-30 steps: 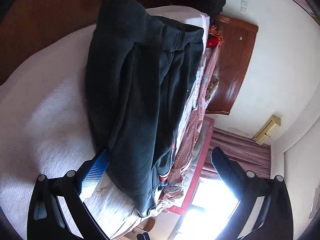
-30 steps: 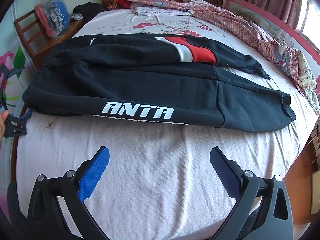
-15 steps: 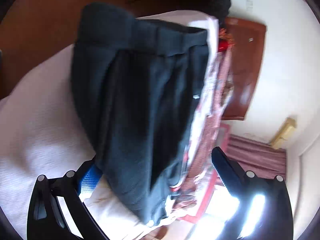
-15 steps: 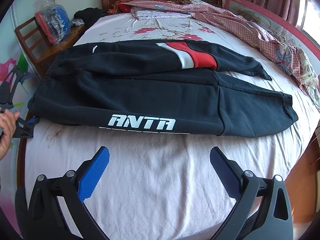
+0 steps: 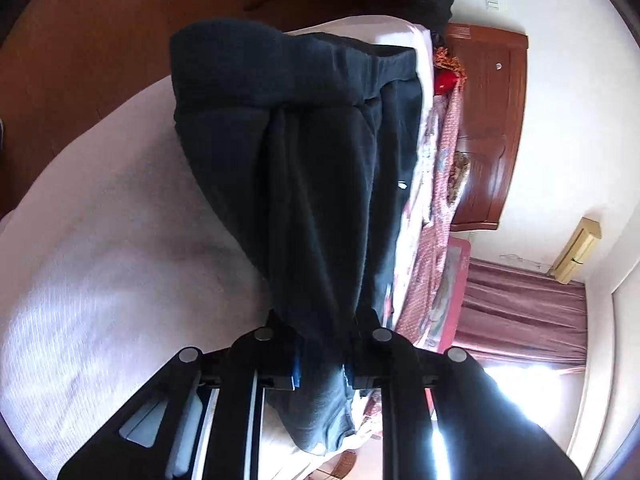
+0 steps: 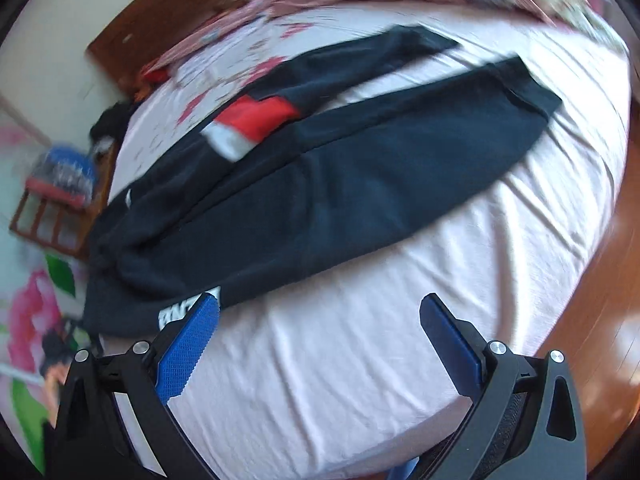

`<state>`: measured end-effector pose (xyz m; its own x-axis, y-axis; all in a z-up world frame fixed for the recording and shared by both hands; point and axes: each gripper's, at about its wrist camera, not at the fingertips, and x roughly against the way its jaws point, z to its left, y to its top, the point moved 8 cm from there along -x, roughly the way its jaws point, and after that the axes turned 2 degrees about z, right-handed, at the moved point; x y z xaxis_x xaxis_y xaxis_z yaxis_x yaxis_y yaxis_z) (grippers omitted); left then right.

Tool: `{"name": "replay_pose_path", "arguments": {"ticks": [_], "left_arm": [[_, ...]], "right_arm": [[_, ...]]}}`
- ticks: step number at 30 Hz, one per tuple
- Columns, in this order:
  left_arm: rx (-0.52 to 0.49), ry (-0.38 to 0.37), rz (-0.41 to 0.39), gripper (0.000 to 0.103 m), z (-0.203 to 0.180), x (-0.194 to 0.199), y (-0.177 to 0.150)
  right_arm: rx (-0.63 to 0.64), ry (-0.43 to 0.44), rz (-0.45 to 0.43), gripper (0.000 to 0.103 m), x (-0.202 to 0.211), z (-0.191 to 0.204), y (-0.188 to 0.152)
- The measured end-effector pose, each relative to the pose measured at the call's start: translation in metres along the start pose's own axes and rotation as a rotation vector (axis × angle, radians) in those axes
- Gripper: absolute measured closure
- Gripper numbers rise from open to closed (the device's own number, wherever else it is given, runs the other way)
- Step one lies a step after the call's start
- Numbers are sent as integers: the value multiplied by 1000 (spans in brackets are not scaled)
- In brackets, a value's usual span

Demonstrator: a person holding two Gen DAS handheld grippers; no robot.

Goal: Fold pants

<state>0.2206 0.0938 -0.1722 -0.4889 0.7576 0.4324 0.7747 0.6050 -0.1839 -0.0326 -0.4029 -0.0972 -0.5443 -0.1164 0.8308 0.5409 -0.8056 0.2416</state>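
Note:
Black track pants [image 6: 340, 168] with a red and white patch and white lettering lie stretched across the white bed [image 6: 360, 352]; the two legs run to the upper right. In the left wrist view the pants [image 5: 312, 184] hang dark in front of the camera. My left gripper [image 5: 322, 354] is shut on the pants' fabric near the waist end. My right gripper [image 6: 318, 320] is open and empty, above the bed's near side; its left fingertip overlaps the lettered edge of the pants in the view.
A patterned pink quilt [image 6: 360, 0] lies bunched along the far side of the bed. A wooden chair [image 6: 56, 204] with a blue bundle stands at the left. The wooden headboard [image 5: 488, 128] and floor [image 6: 608, 272] border the bed.
My left gripper has closed on the pants' fabric; it was open before. My right gripper has swung and tilted, so the pants now lie diagonally in its blurred view.

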Motion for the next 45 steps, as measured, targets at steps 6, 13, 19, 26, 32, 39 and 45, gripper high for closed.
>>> {"name": "replay_pose_path", "arguments": {"ticks": [6,13,19,26,32,39,45], "left_arm": [[-85,-39,10,92,-33,20,-16],[-184,-27,19,92,-59,20,-25],[-193,9,24,92,-56,16,-23],[-206,58,15,92,-49,23,-30],[-197,66,-28,93,-38,35,-28],[-248,17,-117,94,-46,68,-48],[-269,-18,-136,94,-46,98,-81]], "right_arm": [[-205,65,37,3,-14,-64,48],[-310,275,53,6,-39,-53,62],[-419,331,36,27,-59,-59,65],[-437,310,5,99,-62,-66,67],[-263,285,-35,99,-34,-50,80],[-93,273,-45,101,5,-28,100],[-14,267,-44,101,32,-31,94]]}}
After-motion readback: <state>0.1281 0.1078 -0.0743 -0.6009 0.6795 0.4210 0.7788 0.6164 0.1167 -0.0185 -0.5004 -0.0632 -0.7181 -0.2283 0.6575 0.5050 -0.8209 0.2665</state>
